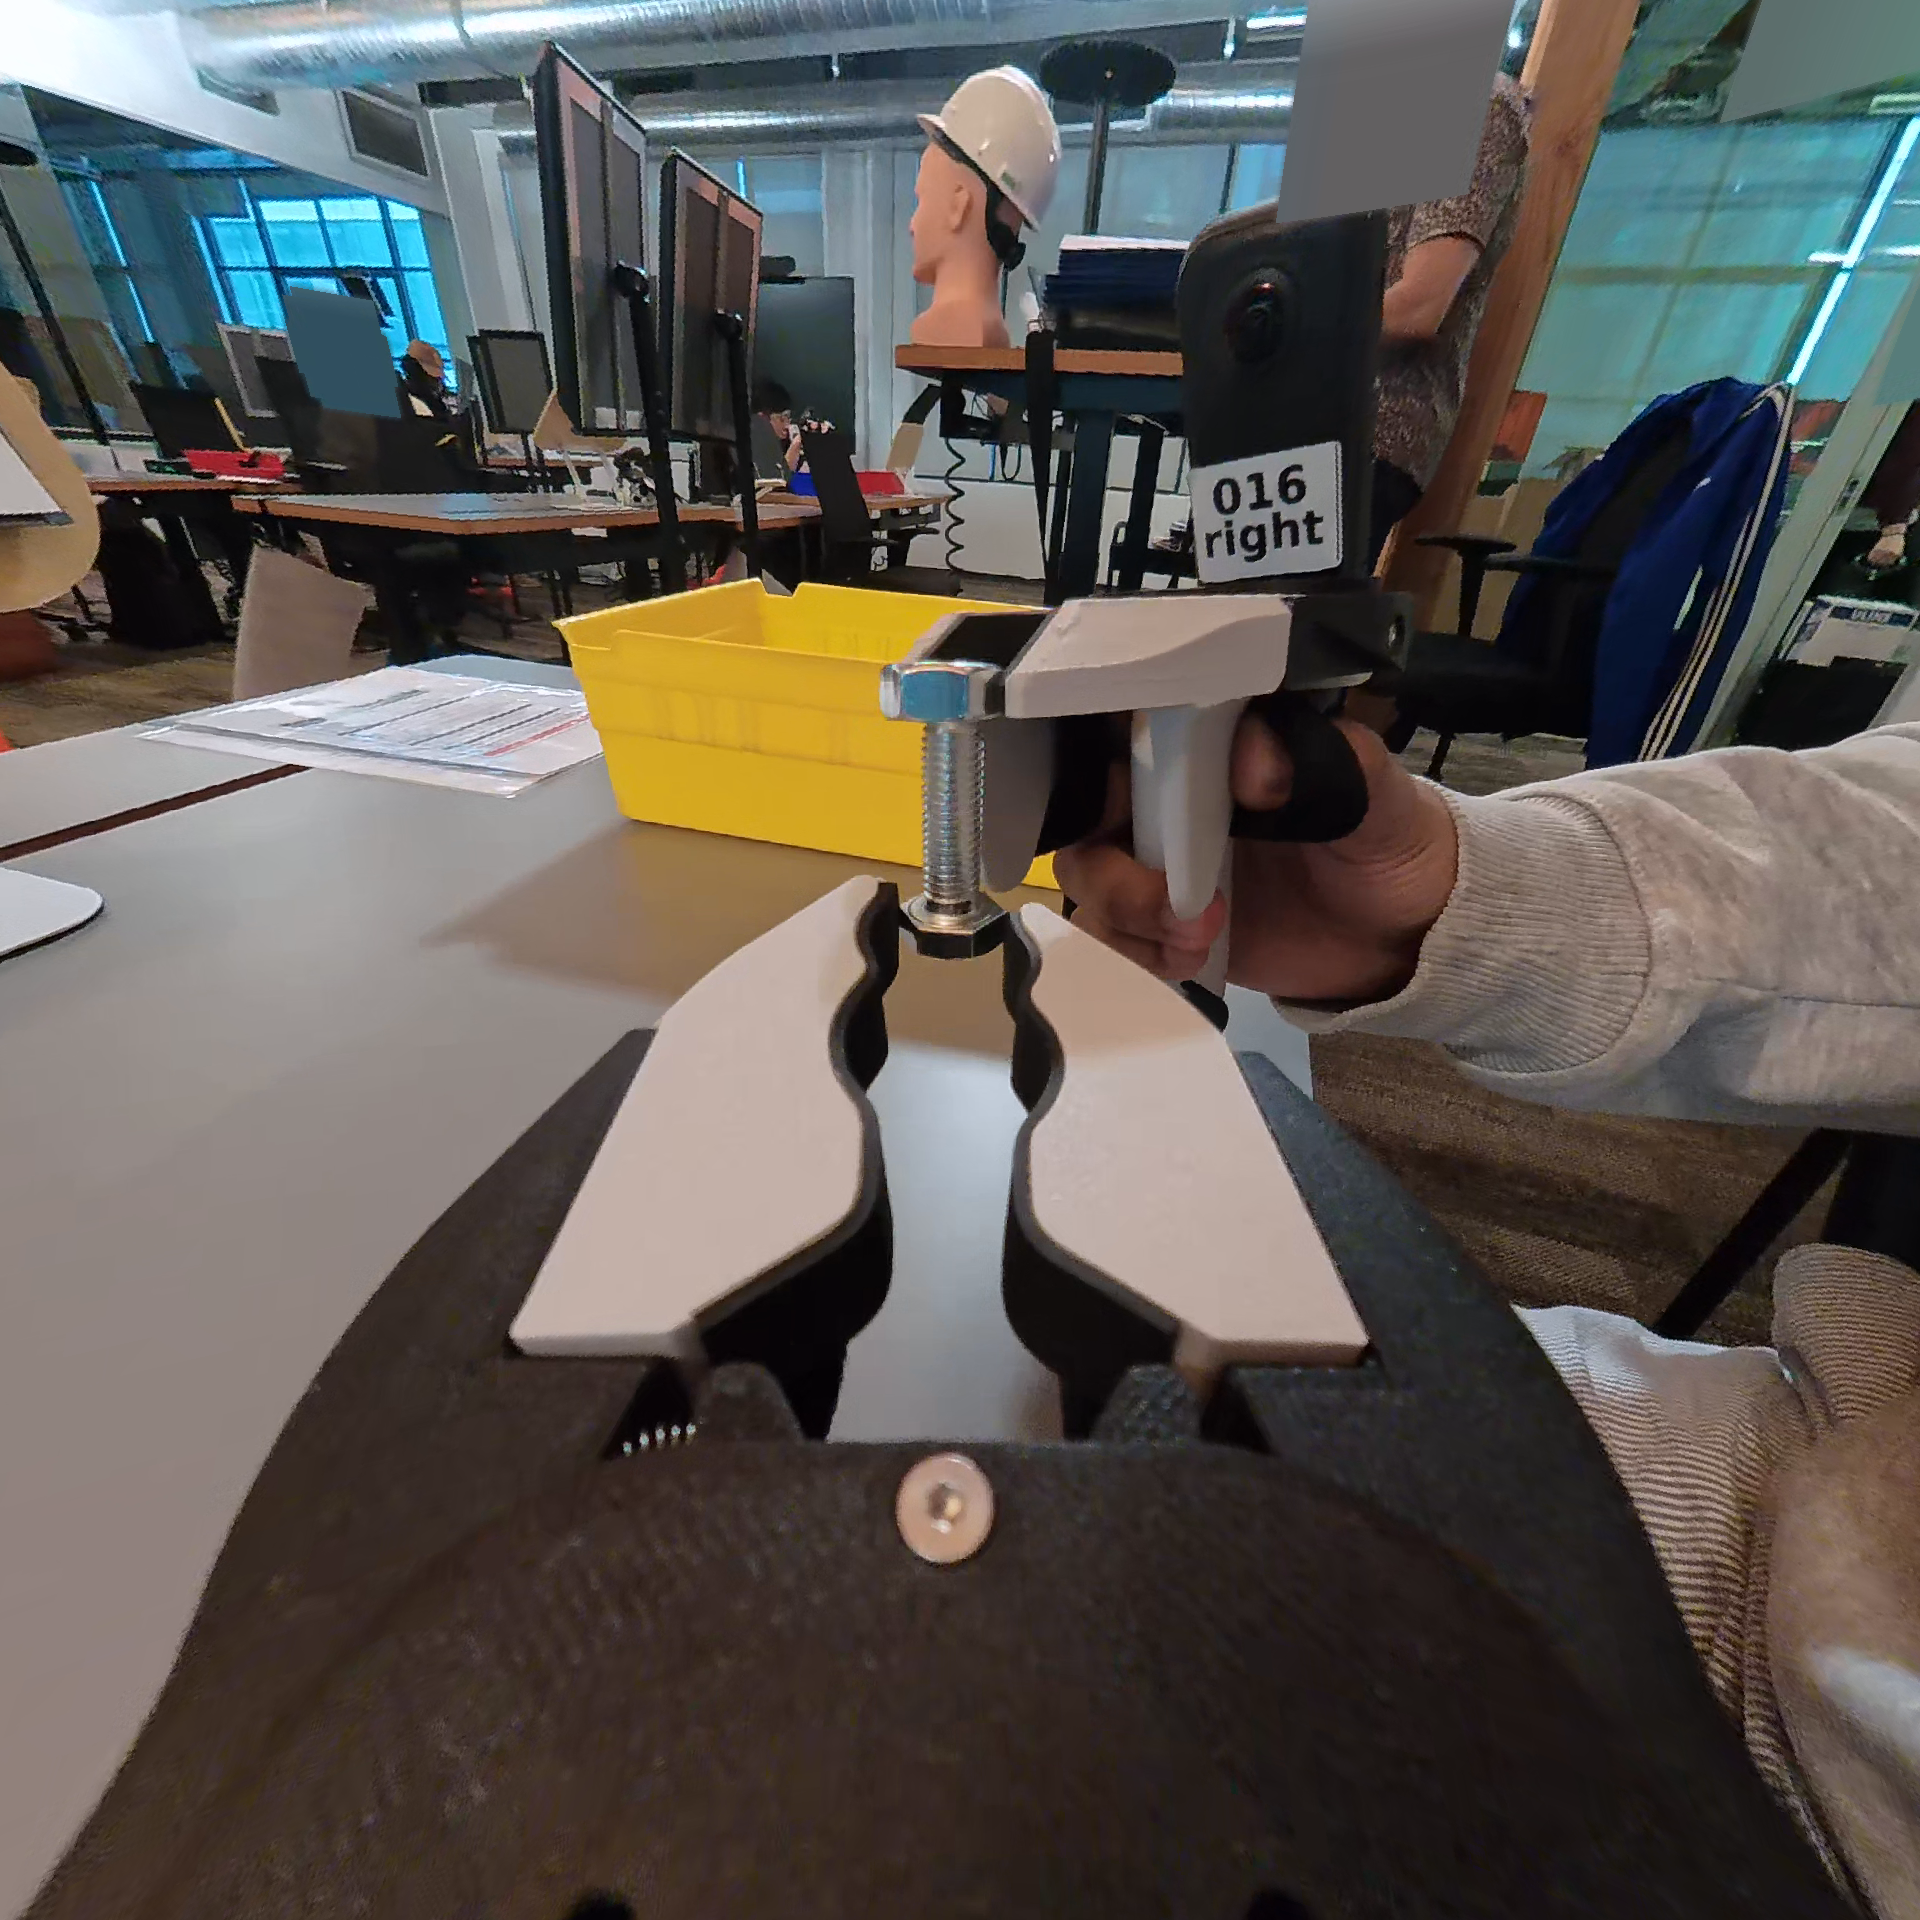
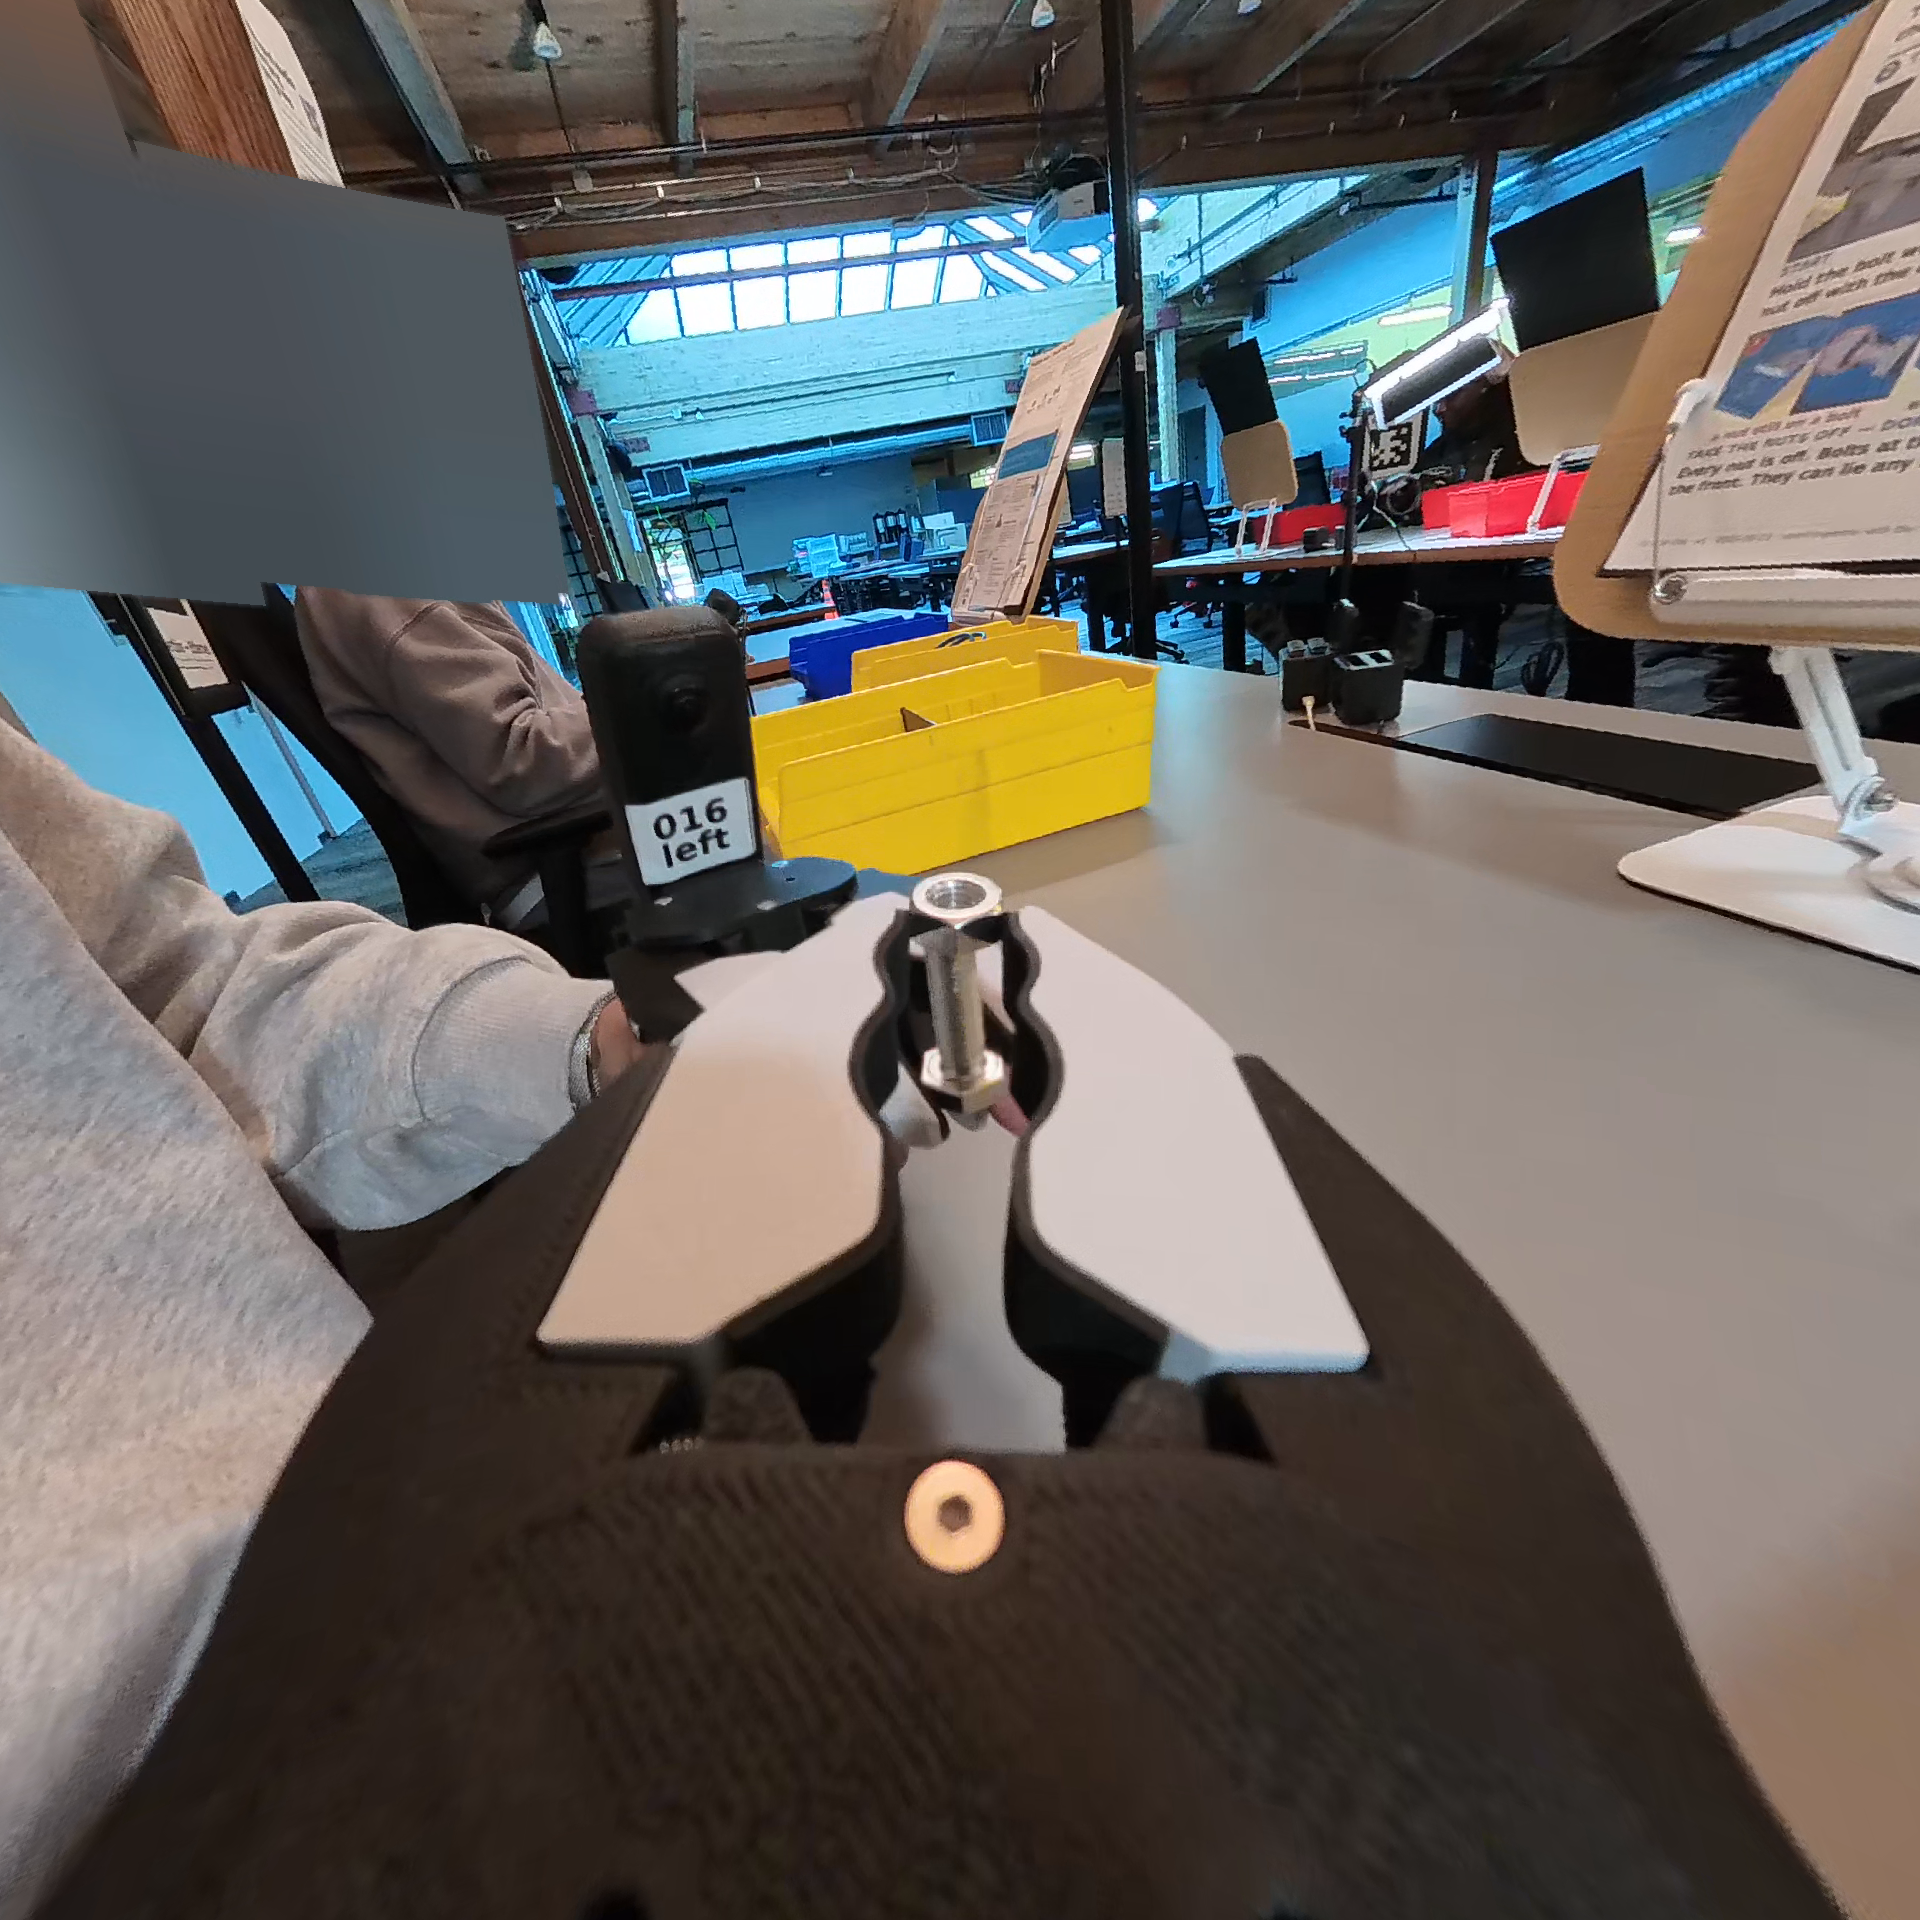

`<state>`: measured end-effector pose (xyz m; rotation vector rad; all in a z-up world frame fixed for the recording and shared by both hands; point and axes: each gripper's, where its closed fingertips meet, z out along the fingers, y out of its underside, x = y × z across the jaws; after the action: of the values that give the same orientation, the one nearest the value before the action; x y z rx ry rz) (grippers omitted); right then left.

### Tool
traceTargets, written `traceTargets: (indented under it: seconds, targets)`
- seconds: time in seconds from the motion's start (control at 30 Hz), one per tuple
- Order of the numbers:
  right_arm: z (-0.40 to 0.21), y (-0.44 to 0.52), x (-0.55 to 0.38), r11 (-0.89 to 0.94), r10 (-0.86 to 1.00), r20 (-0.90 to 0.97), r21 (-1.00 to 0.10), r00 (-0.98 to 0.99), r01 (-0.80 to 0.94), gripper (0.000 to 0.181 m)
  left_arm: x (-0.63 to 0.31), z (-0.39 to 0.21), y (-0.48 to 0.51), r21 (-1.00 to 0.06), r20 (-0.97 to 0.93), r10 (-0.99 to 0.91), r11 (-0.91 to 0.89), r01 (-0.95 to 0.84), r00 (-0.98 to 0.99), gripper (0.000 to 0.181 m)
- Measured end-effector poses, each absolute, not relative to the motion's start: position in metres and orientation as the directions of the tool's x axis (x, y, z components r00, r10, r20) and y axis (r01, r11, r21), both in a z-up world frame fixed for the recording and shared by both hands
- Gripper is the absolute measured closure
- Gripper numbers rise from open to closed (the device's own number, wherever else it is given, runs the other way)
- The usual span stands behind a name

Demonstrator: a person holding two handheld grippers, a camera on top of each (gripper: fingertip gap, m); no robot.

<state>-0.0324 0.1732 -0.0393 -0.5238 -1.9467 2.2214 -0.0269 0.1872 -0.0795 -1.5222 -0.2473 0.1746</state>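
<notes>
My left claw (image 1: 951, 925) is nearly closed, its tips pinching the nut (image 1: 956, 940) just above the surface (image 1: 312, 1039), while my right claw (image 2: 956, 920) is clamped on the head of the bolt (image 1: 948, 800), which stands upright with its end in the nut (the yellow bin (image 1: 748, 748) sits just behind). I judge both grips should stay firm, shank square to the nut, so the threads don't bind.

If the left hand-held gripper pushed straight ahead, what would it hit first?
It already grips the nut on the bolt held by the right hand-held gripper. Beyond those, probably the yellow bin; depth is unclear.
</notes>
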Motion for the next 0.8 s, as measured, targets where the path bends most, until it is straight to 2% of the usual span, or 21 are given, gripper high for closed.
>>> traceTargets:
  seconds: [0.8]
  targets:
    - [-0.0435,0.1726,-0.0343,-0.035,0.414,-0.062,-0.998,-0.908,0.052,0.165,-0.0314,-0.0806,0.1850,-0.999,0.050,0.306,0.032,0.042,0.951,0.160]
